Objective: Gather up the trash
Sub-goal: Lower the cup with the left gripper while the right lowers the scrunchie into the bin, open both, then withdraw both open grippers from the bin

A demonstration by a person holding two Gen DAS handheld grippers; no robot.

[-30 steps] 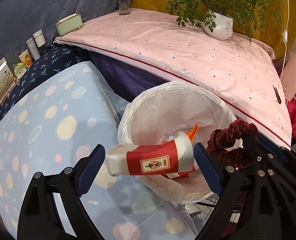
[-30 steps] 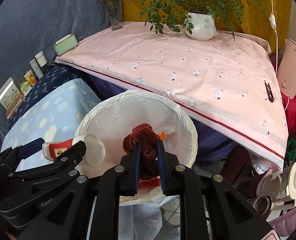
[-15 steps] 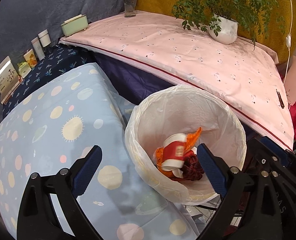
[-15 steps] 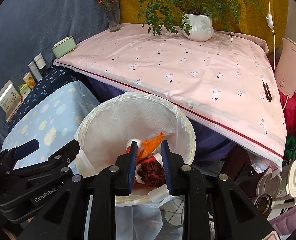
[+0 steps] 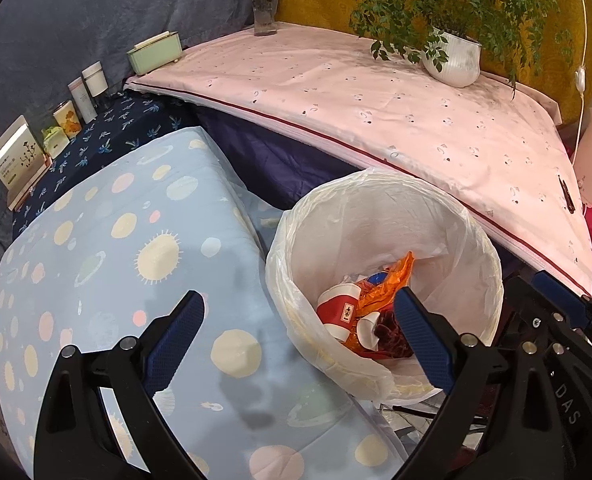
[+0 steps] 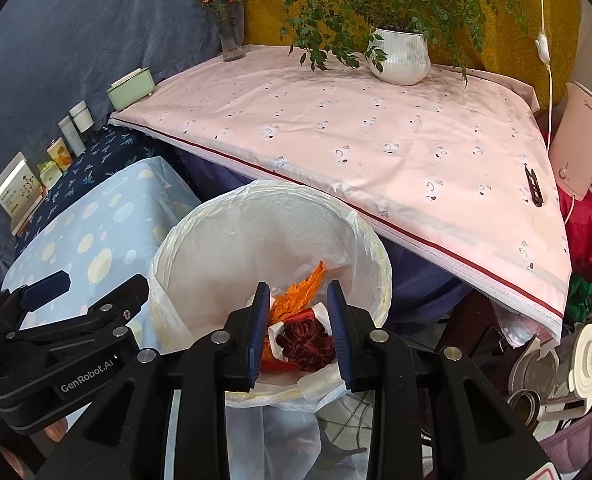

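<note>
A white-lined trash bin [image 5: 476, 240] [image 6: 200, 248] stands between the blue dotted bed and the pink table. Inside lie a red-and-white paper cup [image 5: 338, 308], an orange wrapper [image 5: 392, 284] [image 6: 300, 292] and a dark red velvet scrunchie [image 6: 306, 342] [image 5: 390, 334]. My left gripper [image 5: 298, 312] is open and empty, over the bin's left rim. My right gripper [image 6: 299, 300] is open and empty, above the bin with the scrunchie below between its fingers.
A pink-clothed table [image 6: 376, 140] holds a potted plant [image 6: 400, 54], a flower vase [image 6: 232, 44], a green box [image 6: 132, 88] and a black clip [image 6: 533, 184]. Small boxes and jars [image 5: 68, 116] line the dark blue ledge. Metal containers [image 6: 552, 368] sit at right.
My left gripper let go of the paper cup and my right gripper let go of the scrunchie; both dropped into the bin. Both grippers opened and drew back slightly.
</note>
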